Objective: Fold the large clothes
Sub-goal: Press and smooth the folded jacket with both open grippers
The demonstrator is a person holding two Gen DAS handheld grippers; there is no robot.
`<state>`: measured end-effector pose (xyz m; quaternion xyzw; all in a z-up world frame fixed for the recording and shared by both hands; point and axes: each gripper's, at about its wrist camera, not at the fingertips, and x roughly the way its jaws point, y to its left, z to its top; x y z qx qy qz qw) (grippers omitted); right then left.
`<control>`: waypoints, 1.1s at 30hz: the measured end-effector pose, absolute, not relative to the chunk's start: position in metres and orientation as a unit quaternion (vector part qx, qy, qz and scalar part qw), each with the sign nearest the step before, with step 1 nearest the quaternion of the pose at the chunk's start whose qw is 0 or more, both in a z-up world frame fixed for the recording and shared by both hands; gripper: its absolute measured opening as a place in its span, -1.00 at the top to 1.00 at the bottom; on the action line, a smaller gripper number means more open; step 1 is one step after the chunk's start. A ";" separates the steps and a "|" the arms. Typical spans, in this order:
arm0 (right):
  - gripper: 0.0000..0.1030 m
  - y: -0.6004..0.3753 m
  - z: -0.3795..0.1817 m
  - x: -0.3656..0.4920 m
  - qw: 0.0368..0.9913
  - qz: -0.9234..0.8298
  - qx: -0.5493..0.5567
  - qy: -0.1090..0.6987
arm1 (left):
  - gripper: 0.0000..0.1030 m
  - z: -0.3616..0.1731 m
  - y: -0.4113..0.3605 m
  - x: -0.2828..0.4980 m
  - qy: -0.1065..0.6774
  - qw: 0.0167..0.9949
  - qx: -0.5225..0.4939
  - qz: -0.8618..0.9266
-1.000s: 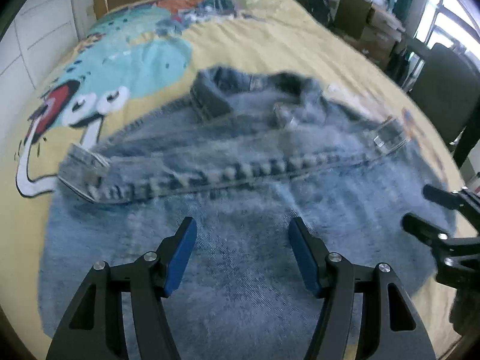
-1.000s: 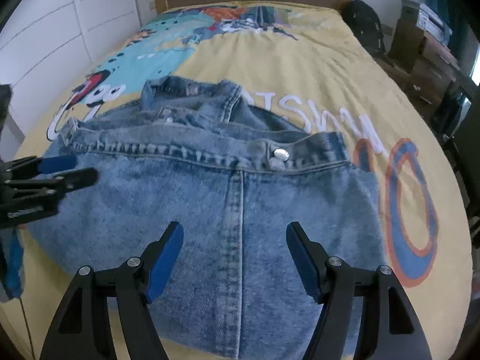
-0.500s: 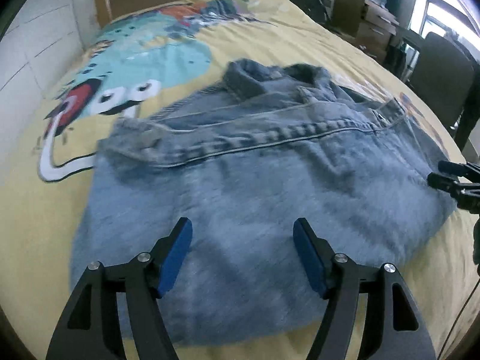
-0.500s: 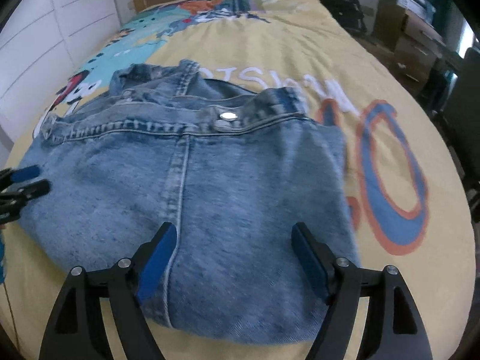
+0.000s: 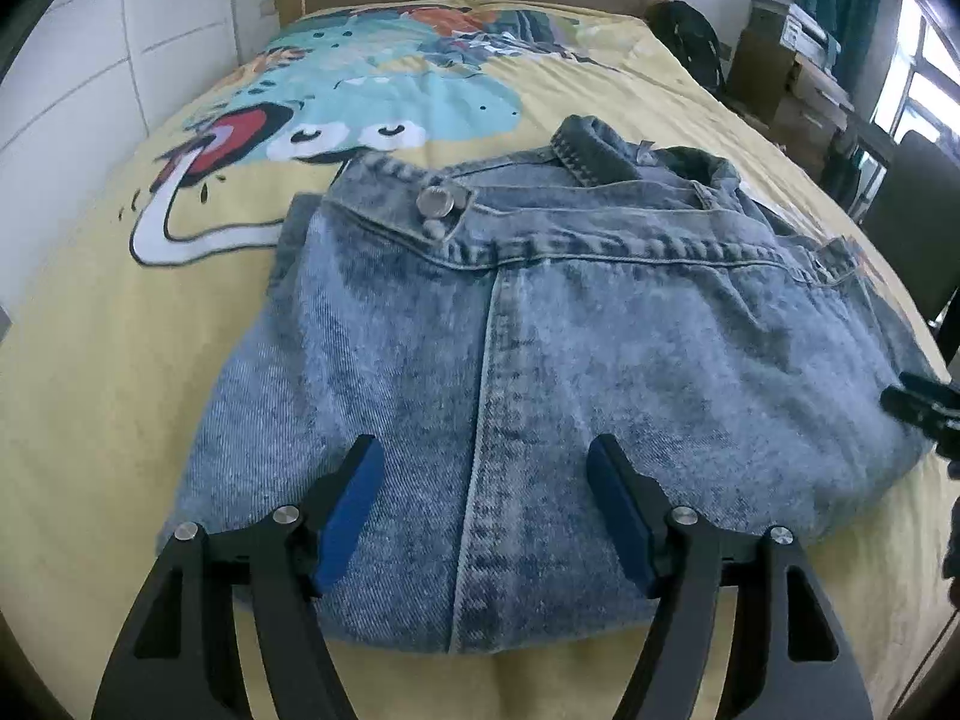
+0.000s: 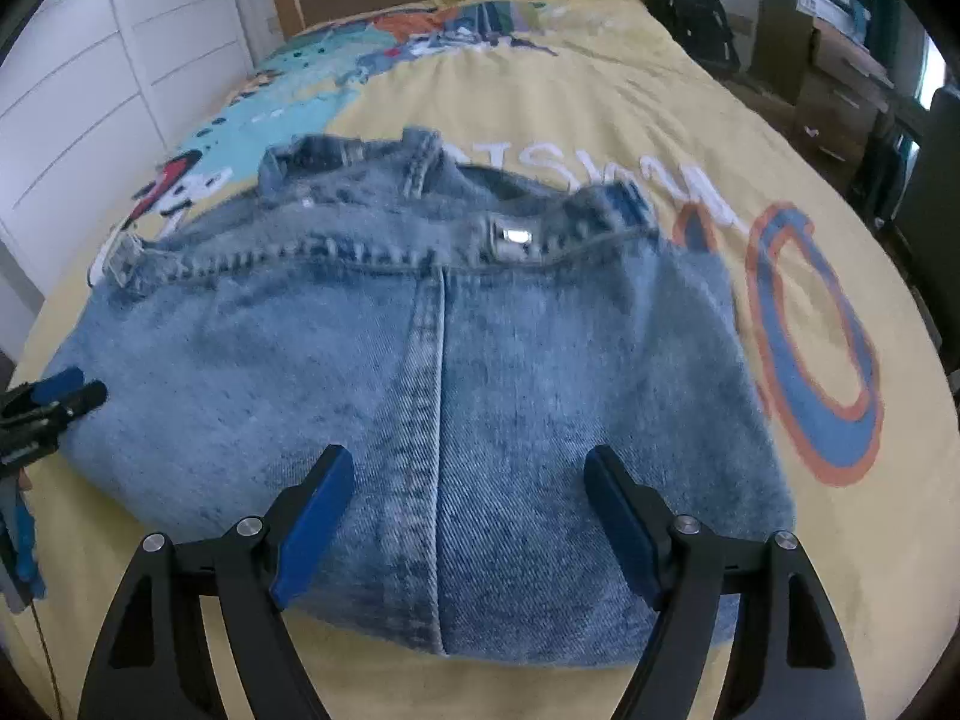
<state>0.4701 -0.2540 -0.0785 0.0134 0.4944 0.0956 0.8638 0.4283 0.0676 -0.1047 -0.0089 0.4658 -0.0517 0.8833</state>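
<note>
Blue pads line the fingers of both grippers, and both pairs stand spread with nothing pinched between them. The left gripper (image 5: 485, 510) has just been opening its jaws; only flat denim shows in the gap, untouched by the pads. The right gripper (image 6: 467, 516) is likewise released, its jaws having widened a little earlier and now steady, with cloth below them but not gripped.

Under both lies the denim jacket (image 5: 540, 360), folded into a compact block on the near part of the bed (image 5: 90, 360), which wears a yellow cartoon-print cover (image 6: 570, 96). A vertical seam (image 6: 429, 420) runs down the panel, a metal button (image 5: 435, 201) sits on the band at the far edge, and the collar (image 5: 591, 147) bunches beyond it.

The step in hand looks like a release after a fold, with the next fold or a smoothing pass still to come. To do it well, each gripper should go to an outer corner of the near hem, one on each side of the seam, and take every layer at once, since thick denim tends to slide apart. Lifting both corners evenly should keep the block square; the bulky collar end may resist lying flat.
</note>
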 end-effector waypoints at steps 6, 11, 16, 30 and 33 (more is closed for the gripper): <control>-0.56 -0.274 -0.083 0.468 0.864 0.097 0.028 0.493 | -0.59 -0.107 0.071 0.429 0.470 0.881 -0.001 -0.050; -0.56 -0.279 -0.079 0.464 0.864 0.092 0.026 0.495 | -0.63 -0.109 0.071 0.429 0.475 0.879 0.006 -0.050; -0.56 -0.282 -0.072 0.462 0.864 0.076 0.025 0.497 | -0.63 -0.105 0.070 0.426 0.478 0.877 0.012 -0.045; -0.56 -0.258 -0.053 0.454 0.880 0.086 0.011 0.467 | -0.63 -0.078 0.085 0.383 0.451 0.892 -0.026 -0.007; -0.56 -0.260 -0.065 0.455 0.874 0.080 0.008 0.480 | -0.63 -0.079 0.093 0.377 0.455 0.889 -0.052 0.001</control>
